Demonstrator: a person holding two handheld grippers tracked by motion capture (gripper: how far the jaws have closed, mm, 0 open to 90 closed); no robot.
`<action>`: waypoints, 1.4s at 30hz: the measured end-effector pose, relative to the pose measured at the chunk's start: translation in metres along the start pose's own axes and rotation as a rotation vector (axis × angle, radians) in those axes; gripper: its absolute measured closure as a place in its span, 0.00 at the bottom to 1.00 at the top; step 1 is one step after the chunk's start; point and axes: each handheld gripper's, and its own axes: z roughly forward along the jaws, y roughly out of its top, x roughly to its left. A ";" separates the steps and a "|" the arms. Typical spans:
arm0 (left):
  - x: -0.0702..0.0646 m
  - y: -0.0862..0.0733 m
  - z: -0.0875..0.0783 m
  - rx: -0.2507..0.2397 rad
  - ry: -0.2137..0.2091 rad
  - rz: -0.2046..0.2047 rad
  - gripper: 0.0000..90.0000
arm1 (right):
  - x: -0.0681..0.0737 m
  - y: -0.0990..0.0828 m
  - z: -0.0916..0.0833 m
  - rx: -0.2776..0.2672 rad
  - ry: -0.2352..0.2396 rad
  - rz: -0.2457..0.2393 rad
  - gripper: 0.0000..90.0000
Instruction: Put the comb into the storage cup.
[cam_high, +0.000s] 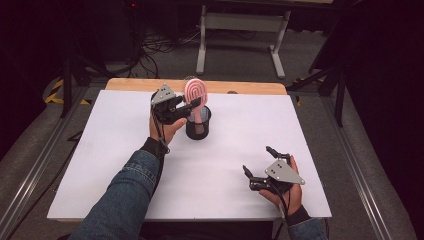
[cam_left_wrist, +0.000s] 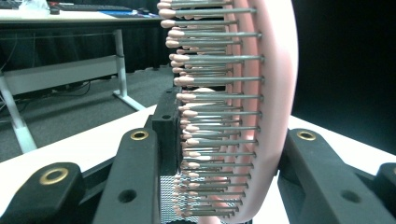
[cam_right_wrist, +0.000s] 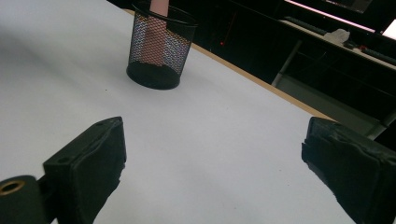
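Observation:
A pink hairbrush (cam_high: 194, 92) with metal bristles stands upright, its handle down inside a black mesh cup (cam_high: 198, 127) at the far middle of the white tabletop. My left gripper (cam_high: 192, 105) is shut on the brush head from the left. In the left gripper view one black jaw lies against the bristles of the hairbrush (cam_left_wrist: 261, 93) and the other against its pink back, with my left gripper (cam_left_wrist: 229, 140) closed around it. My right gripper (cam_high: 257, 160) rests open near the front right of the table, nothing between its jaws. The right gripper view looks past my right gripper (cam_right_wrist: 215, 135) to the mesh cup (cam_right_wrist: 161, 42) with the pink handle (cam_right_wrist: 158, 5) inside.
The white tabletop (cam_high: 225, 165) has a wooden strip (cam_high: 135, 84) along its far edge. Beyond it on the grey floor stands a white desk frame (cam_high: 240, 30) with loose cables (cam_high: 155, 47) beside it. Dark stands flank the table.

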 end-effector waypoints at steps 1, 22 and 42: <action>0.000 -0.001 0.000 -0.001 0.002 -0.003 0.69 | 0.000 0.000 0.000 0.000 0.000 0.000 0.07; 0.009 -0.016 0.001 0.006 0.009 -0.050 0.69 | 0.001 -0.001 0.001 0.012 0.008 -0.007 0.08; 0.033 -0.027 -0.014 0.013 0.091 -0.123 0.66 | 0.002 -0.001 0.003 0.027 0.013 -0.011 0.08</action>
